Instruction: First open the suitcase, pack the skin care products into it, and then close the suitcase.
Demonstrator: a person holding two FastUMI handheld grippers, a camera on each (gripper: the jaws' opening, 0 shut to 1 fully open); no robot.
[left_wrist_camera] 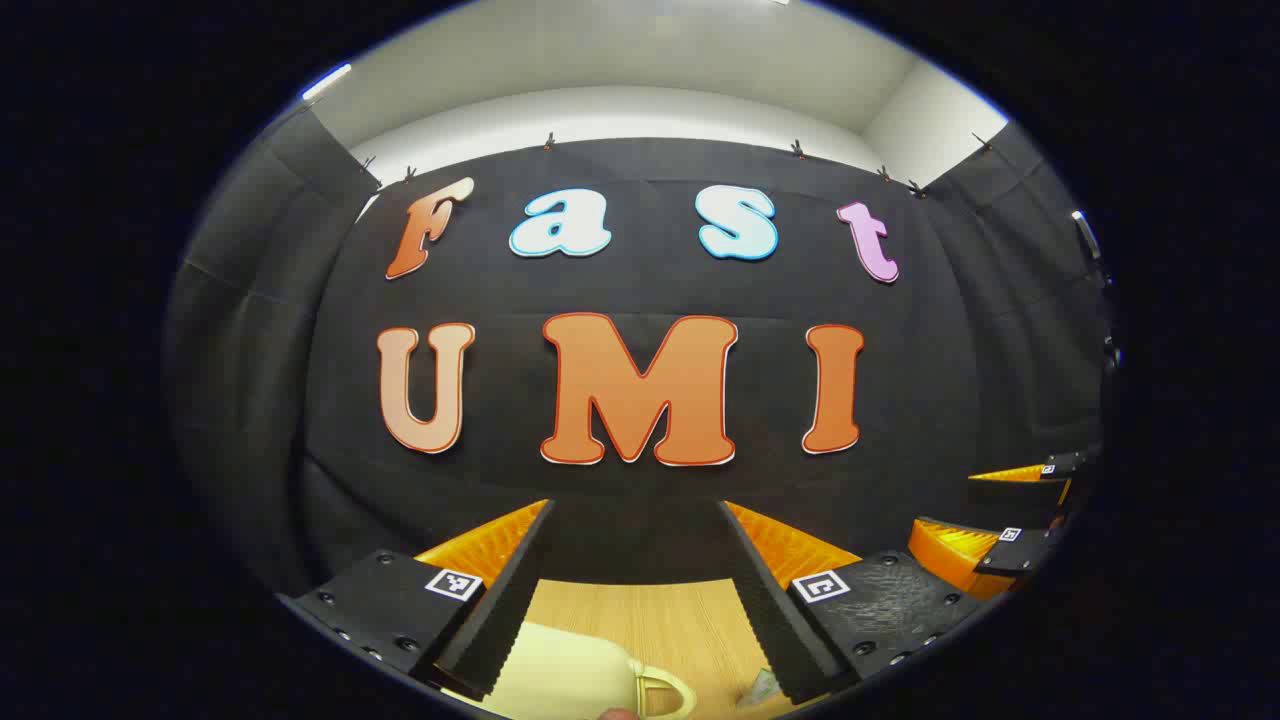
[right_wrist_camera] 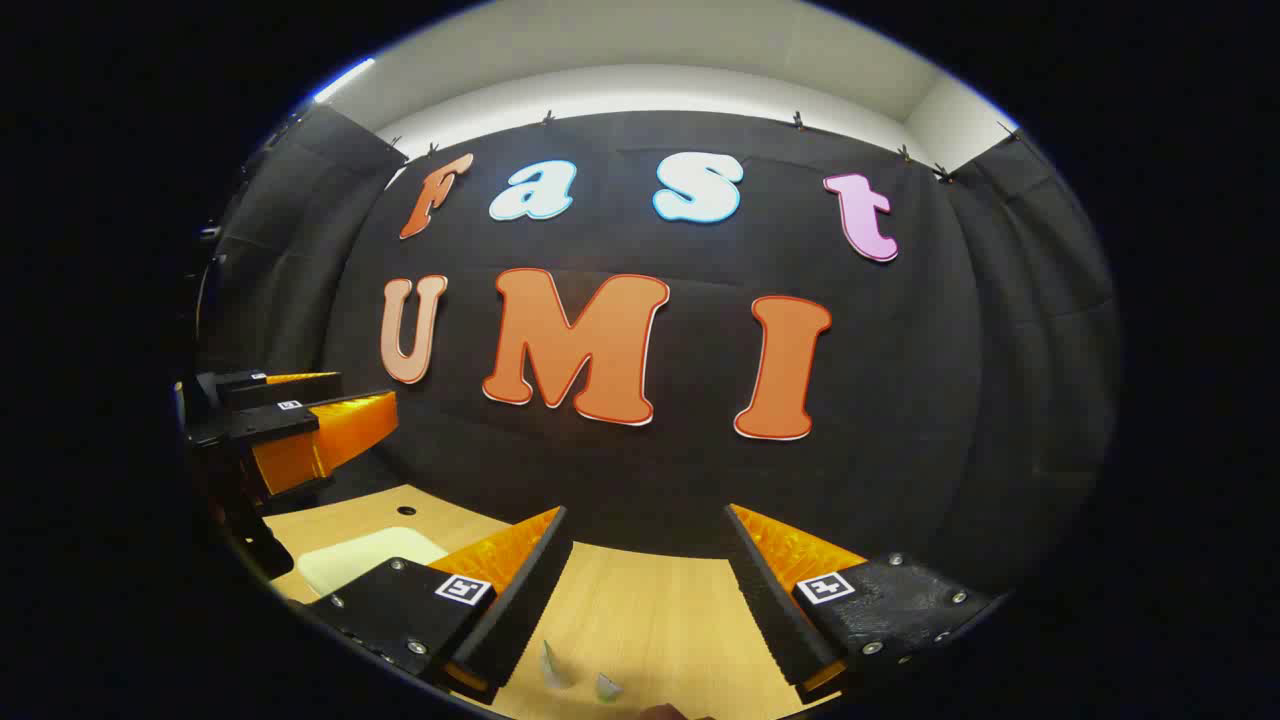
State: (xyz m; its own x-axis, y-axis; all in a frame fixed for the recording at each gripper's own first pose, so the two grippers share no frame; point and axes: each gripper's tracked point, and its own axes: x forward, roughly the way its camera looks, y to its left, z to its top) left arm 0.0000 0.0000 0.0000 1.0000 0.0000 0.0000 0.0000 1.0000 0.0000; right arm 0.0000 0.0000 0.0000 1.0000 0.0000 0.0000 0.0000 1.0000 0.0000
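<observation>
left gripper (left_wrist_camera: 634, 560): fingers spread wide, holding nothing, up above the wooden surface (left_wrist_camera: 650, 620) | right gripper (right_wrist_camera: 648, 565): fingers spread wide too, holding nothing | suitcase (left_wrist_camera: 570, 680): pale cream, shut, lying on the surface just under the left gripper, handle (left_wrist_camera: 665, 692) facing right | small skin care products (right_wrist_camera: 555, 665): on the surface under the right gripper

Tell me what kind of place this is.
Probably a recording booth, not a home: black cloth wall pinned up under a white ceiling, a bare wooden table, a cream suitcase, and both grippers, left gripper, right gripper, open.
</observation>
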